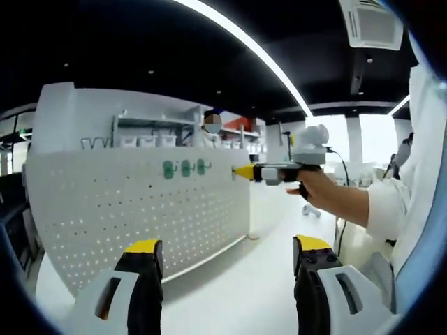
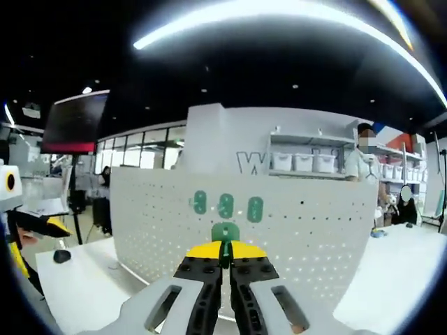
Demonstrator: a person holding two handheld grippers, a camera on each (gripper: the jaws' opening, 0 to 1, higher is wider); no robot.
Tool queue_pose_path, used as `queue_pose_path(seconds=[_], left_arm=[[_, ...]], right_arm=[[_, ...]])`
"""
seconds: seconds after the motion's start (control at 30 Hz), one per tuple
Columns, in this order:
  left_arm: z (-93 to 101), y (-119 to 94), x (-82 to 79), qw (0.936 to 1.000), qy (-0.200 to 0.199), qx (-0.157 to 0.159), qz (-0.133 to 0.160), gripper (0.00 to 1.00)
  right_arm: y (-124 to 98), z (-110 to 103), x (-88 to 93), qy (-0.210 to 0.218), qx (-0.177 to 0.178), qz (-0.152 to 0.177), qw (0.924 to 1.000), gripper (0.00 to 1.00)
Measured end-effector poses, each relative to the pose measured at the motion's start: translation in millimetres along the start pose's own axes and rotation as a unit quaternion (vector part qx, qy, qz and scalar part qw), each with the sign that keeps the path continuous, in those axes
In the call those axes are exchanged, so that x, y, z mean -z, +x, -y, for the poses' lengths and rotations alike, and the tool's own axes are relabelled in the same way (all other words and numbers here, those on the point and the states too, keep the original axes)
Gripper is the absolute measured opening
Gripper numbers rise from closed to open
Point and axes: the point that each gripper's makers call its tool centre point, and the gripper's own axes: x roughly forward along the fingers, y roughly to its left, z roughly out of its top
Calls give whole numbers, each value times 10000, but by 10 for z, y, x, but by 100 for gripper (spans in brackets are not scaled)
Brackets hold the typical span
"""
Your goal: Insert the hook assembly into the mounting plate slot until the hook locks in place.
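Yellow-tipped jaws of our right gripper (image 2: 224,257) rise at the bottom of the right gripper view, pressed together on a small green hook (image 2: 225,236), which sits just in front of a white pegboard (image 2: 307,230) standing upright on a white table (image 2: 77,293). Whether the hook already touches the board, we cannot tell. Three more green hooks (image 2: 225,206) hang in a row on the board just above it.

We judge the main risk to be misalignment: the hook is small, the holes are closely spaced, and the closed jaws cover part of it, so it could meet the board between holes, tilt, or slip from the pinch when pushed. Pushing hard could also rock the freestanding board.

From the left gripper view, the right gripper (image 1: 244,172) shows from the side, held by a hand (image 1: 314,185), its yellow tip at the board's upper right area beside the three hooks. Our left gripper (image 1: 227,252) hangs low in front of the board with its jaws spread wide, holding nothing and touching nothing.
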Motion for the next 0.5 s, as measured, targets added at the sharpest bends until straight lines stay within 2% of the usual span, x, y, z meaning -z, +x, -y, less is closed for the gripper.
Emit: queue_pose_path(seconds=[0.17, 0.5], left_arm=[[-24, -32, 18, 10000, -44, -39, 2, 77], [-95, -93, 54, 9998, -100, -152, -27, 76]], right_arm=[[170, 240, -62, 6, 275, 100, 9996, 0], [484, 489, -130, -9, 584, 236, 9980, 0]])
